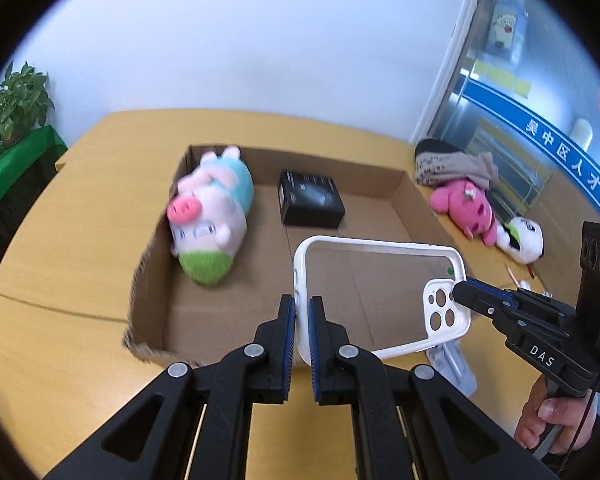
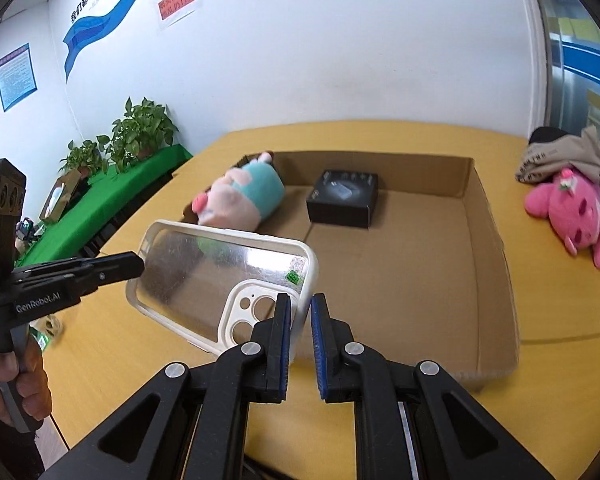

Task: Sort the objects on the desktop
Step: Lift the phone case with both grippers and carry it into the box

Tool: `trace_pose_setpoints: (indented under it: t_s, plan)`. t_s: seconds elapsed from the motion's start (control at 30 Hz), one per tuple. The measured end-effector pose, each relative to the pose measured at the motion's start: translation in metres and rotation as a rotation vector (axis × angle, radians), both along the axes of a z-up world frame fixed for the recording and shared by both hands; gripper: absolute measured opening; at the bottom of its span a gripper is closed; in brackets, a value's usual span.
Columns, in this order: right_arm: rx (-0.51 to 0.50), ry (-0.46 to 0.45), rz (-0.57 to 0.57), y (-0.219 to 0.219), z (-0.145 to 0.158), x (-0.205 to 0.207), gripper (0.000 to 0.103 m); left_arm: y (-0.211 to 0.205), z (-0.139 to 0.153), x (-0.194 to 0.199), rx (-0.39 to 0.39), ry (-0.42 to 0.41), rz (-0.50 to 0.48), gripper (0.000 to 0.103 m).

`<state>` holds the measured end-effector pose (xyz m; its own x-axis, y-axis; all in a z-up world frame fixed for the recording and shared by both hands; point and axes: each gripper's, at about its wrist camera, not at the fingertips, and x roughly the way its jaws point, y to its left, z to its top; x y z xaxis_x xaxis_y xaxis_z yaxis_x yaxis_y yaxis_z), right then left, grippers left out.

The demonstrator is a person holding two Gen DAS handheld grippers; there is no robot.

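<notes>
A clear phone case with a white rim [image 1: 372, 280] [image 2: 220, 272] hangs in the air in front of an open cardboard box [image 1: 404, 184] [image 2: 488, 208]. My left gripper [image 1: 302, 308] [image 2: 140, 264] is shut on the case's plain end. My right gripper [image 2: 300, 308] [image 1: 458, 286] is shut on the rim at the camera-cutout end. Inside the box lie a pig plush in pink, teal and green [image 1: 212, 216] [image 2: 240, 196] at the left wall and a black carton [image 1: 310, 198] [image 2: 344, 196] near the back.
On the yellow table [image 1: 80, 216] [image 2: 560, 312] right of the box lie a pink plush [image 1: 464, 208] [image 2: 572, 212], a white plush [image 1: 522, 238] and a cap with grey cloth [image 1: 452, 162] [image 2: 560, 152]. Potted plants [image 1: 12, 108] [image 2: 140, 128] stand on a green-covered bench at the left.
</notes>
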<state>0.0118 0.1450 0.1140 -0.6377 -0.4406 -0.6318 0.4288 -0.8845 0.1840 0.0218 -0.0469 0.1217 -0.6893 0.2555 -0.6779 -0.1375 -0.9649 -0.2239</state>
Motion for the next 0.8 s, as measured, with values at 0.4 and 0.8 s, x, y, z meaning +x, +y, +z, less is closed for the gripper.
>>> trace_pose_setpoints:
  t_s: [0.4, 0.8]
  plan:
    - [0.011, 0.062, -0.044, -0.007, 0.027, -0.003, 0.011, 0.004, 0.011, -0.01, -0.028, 0.031, -0.029, 0.006]
    - [-0.005, 0.065, -0.032, -0.008, 0.025, -0.011, 0.011, -0.005, 0.011, -0.017, -0.022, 0.037, -0.014, 0.006]
